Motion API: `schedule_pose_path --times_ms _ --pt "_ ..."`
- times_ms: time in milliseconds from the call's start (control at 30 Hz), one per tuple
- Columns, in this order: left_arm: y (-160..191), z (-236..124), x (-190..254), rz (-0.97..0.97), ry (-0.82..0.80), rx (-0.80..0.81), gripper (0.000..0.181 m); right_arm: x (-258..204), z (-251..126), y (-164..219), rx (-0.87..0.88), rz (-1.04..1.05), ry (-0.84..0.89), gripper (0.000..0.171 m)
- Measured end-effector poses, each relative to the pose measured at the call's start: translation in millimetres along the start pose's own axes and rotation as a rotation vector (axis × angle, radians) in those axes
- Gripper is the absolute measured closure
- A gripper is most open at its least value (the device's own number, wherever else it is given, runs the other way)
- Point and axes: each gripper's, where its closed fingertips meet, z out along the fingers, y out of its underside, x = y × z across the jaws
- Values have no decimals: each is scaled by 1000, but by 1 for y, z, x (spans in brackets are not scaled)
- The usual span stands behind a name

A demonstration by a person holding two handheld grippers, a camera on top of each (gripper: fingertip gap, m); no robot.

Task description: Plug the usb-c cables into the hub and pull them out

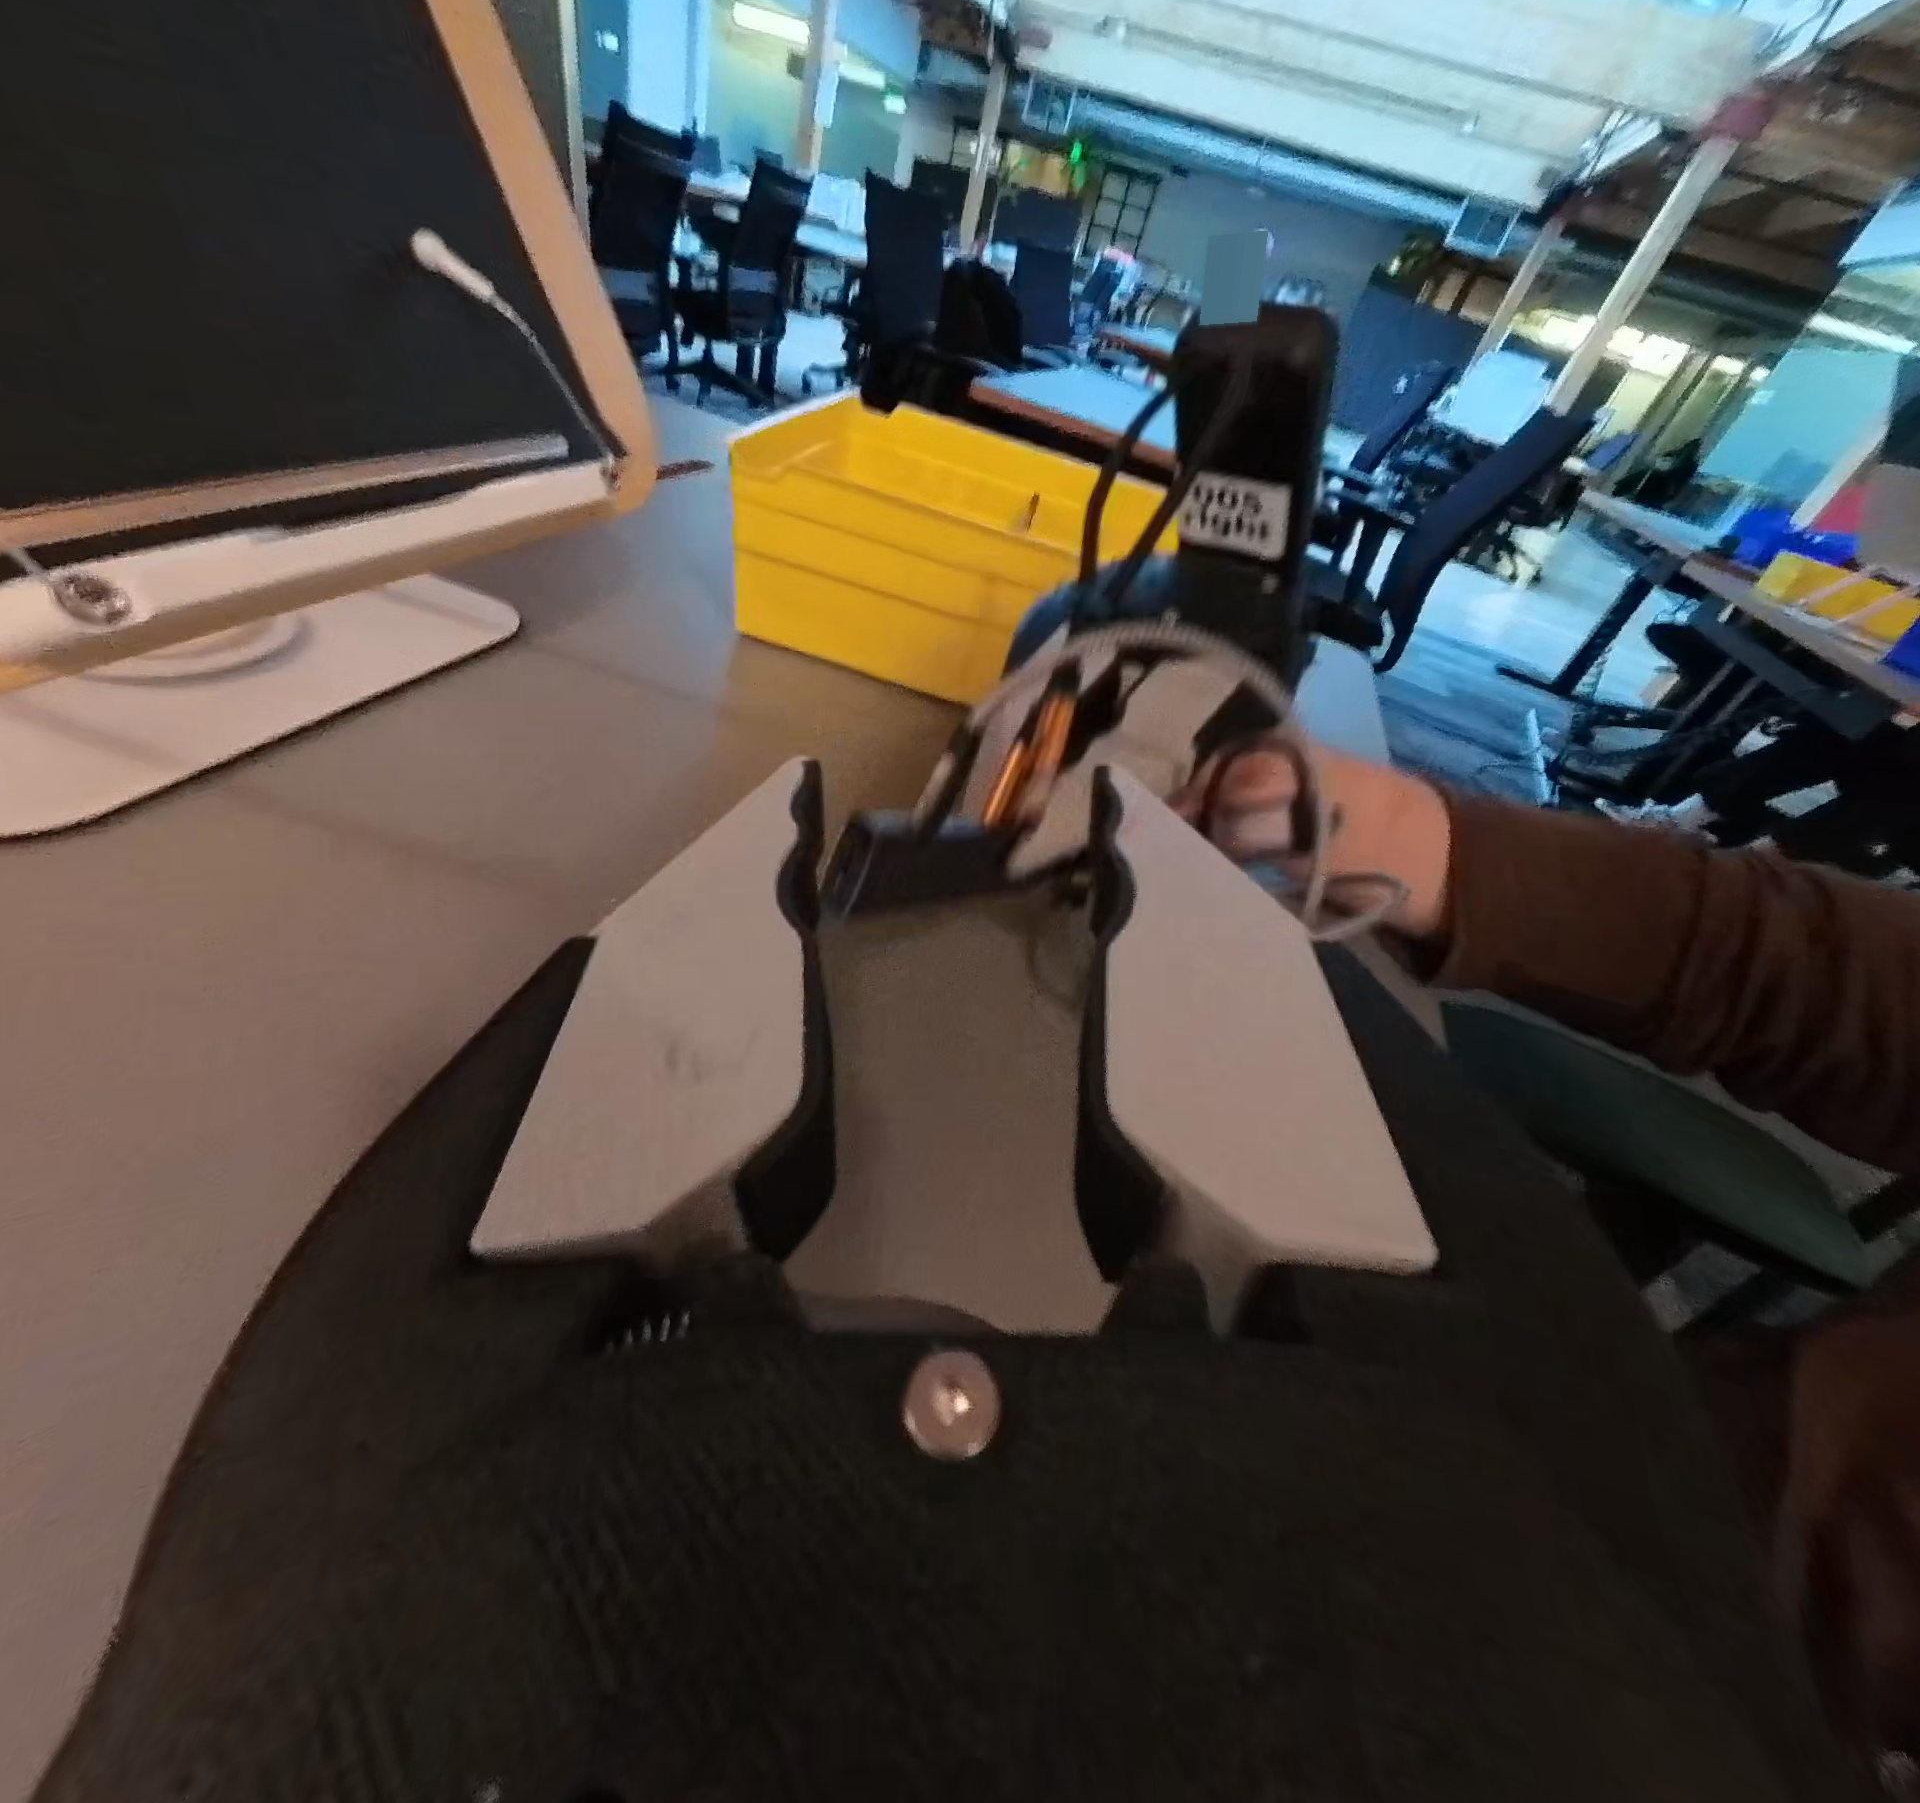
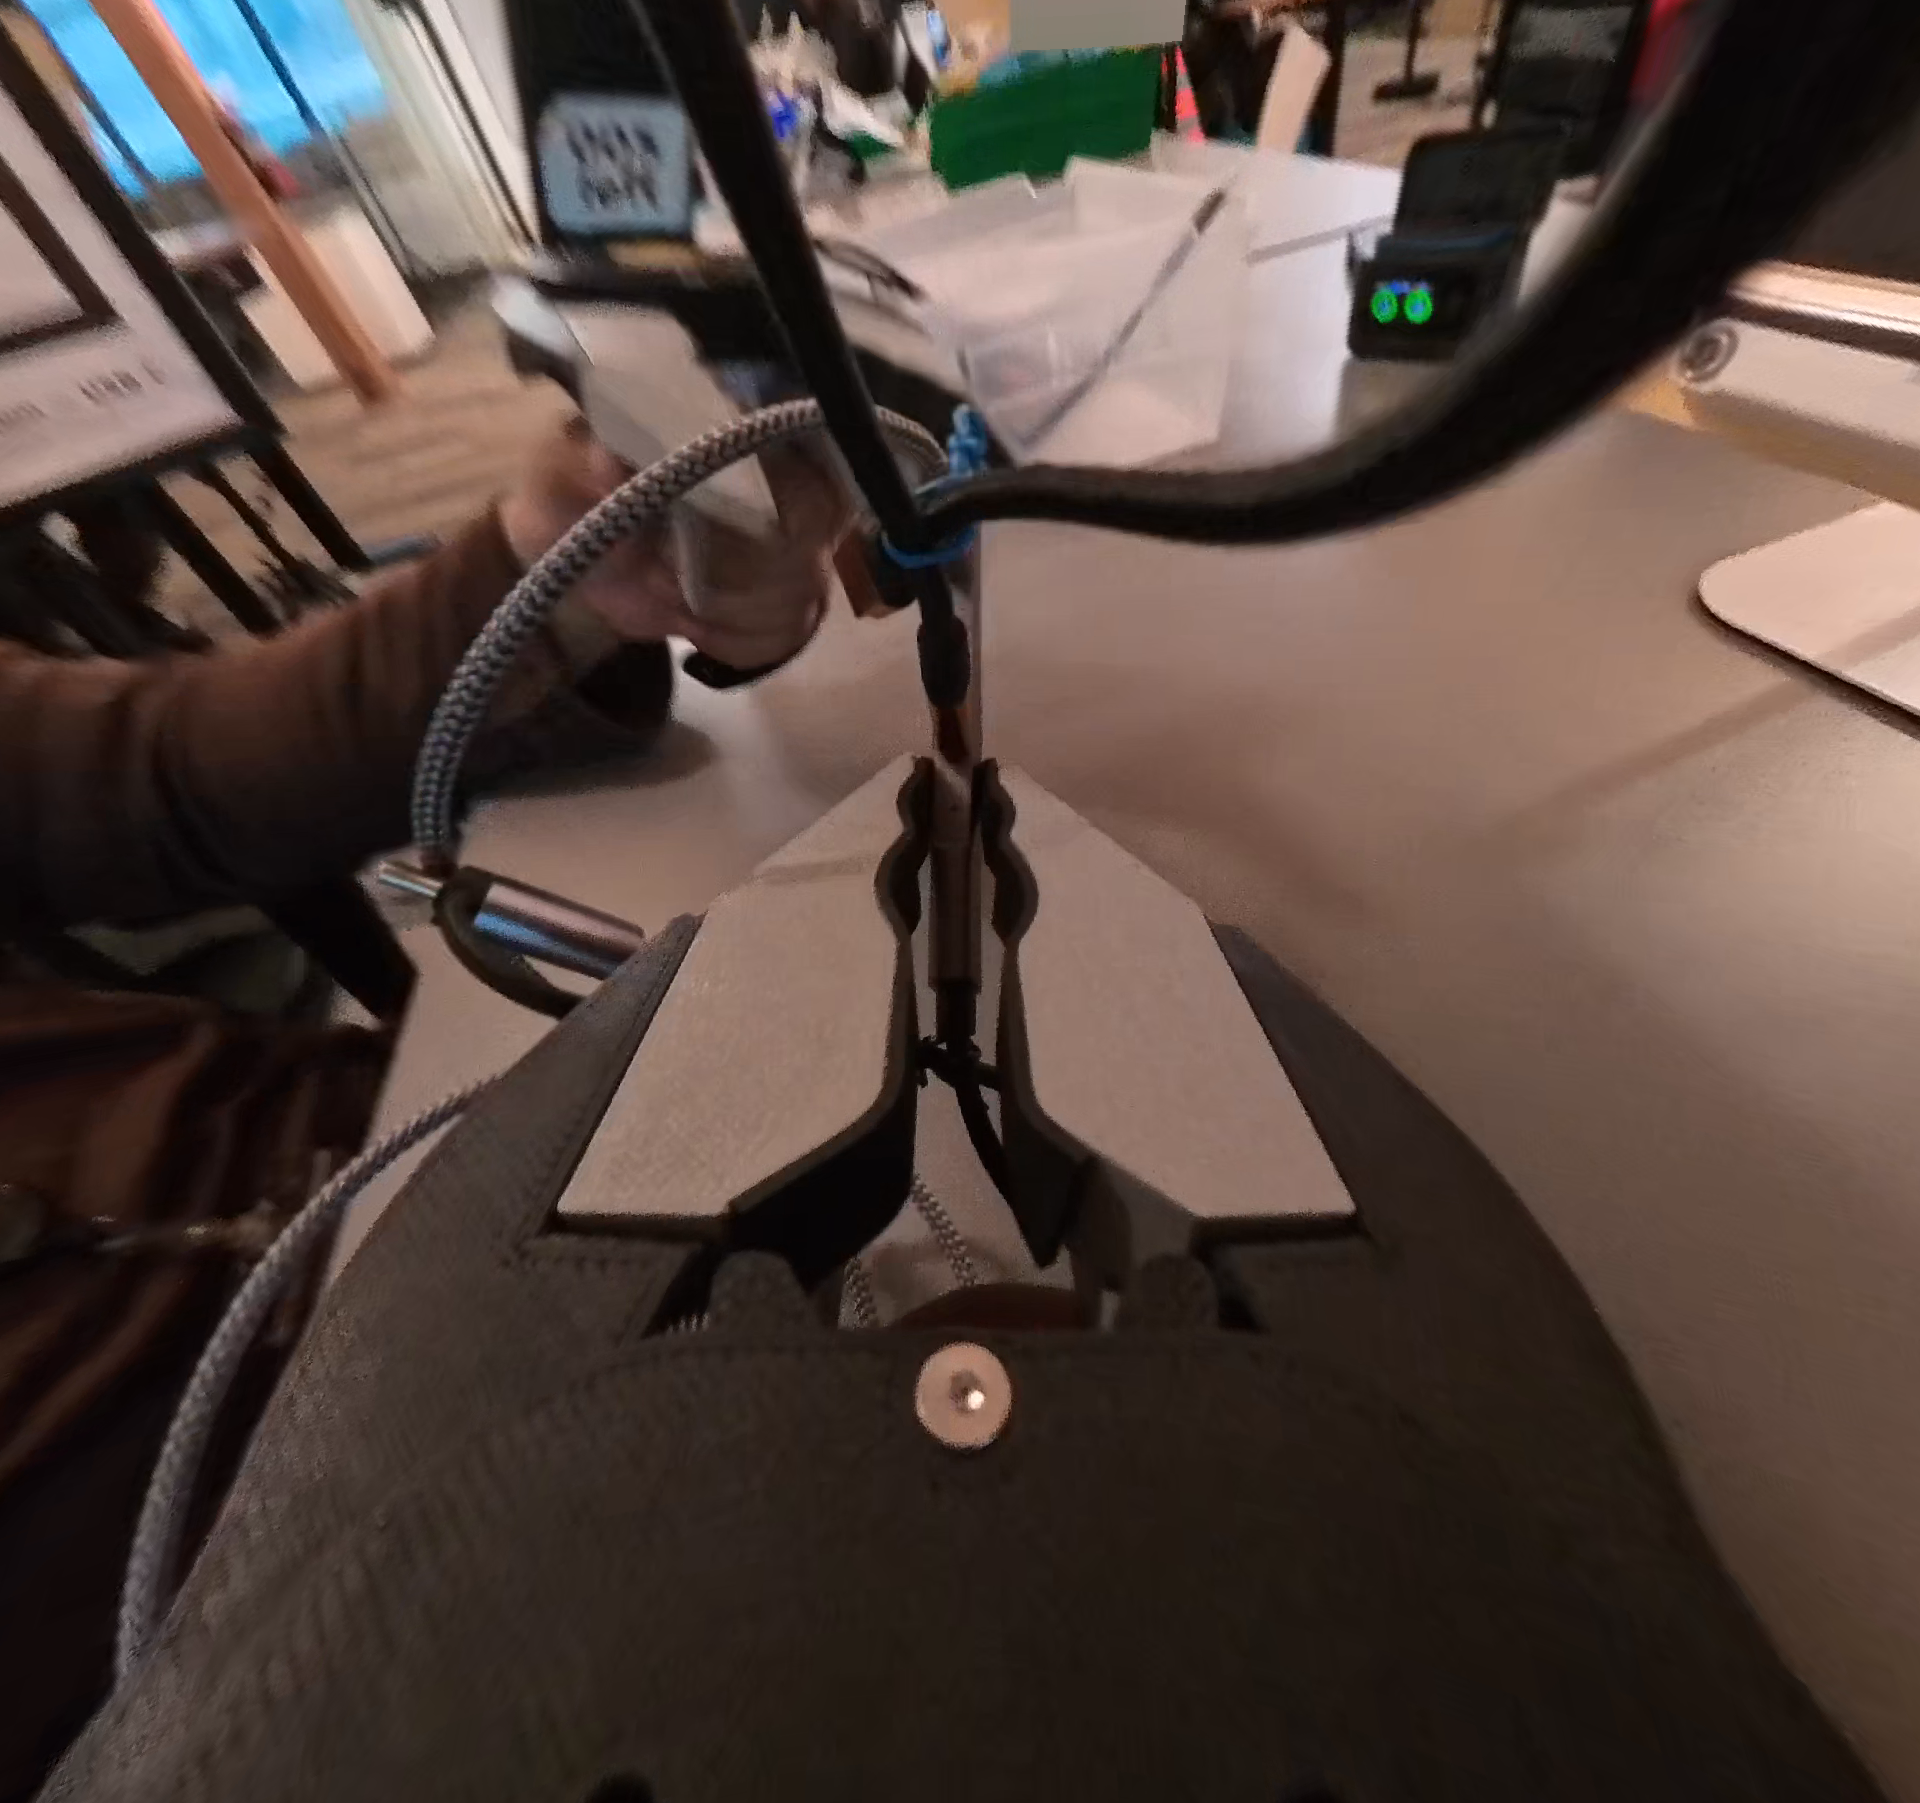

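My left gripper [image 1: 951, 797] is shut on a flat grey hub [image 1: 951, 1078] that fills the gap between its fingers. The hub's dark far end [image 1: 894, 865] meets my right gripper [image 1: 1029, 787], which points back at it. In the right wrist view my right gripper [image 2: 951, 771] is shut on a silver USB-C plug [image 2: 951, 901] of a black cable [image 2: 790, 226]. The plug's tip is at a thin edge [image 2: 974, 641] held by the blurred left gripper [image 2: 717, 527]. I cannot tell if the plug is seated. A braided grey cable [image 2: 488, 652] loops to a loose silver connector [image 2: 520, 922].
A monitor on a white stand [image 1: 208, 693] is at the left, with a yellow bin [image 1: 894, 548] behind. Clear plastic boxes [image 2: 1122, 319] and a black device with green lights [image 2: 1413, 299] stand at the back. Brown sleeves [image 1: 1662, 964] hold both grippers.
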Motion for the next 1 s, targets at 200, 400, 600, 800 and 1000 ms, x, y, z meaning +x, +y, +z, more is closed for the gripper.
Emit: schedule_pose_path --times_ms 200,400,600,800,1000 --pt "35 15 18 -62 135 -164 142 -23 -5 -13 67 103 -178 165" --pt "44 25 38 1 217 -179 161 -33 3 2 -26 98 -209 165" --pt "17 20 39 -50 232 -21 174 -30 -12 -28 147 161 -232 168" --pt "10 22 38 -170 257 57 174 -26 -19 -40 231 170 -218 168" --pt "-2 25 41 -223 269 154 174 -28 -17 -47 287 191 -225 163"
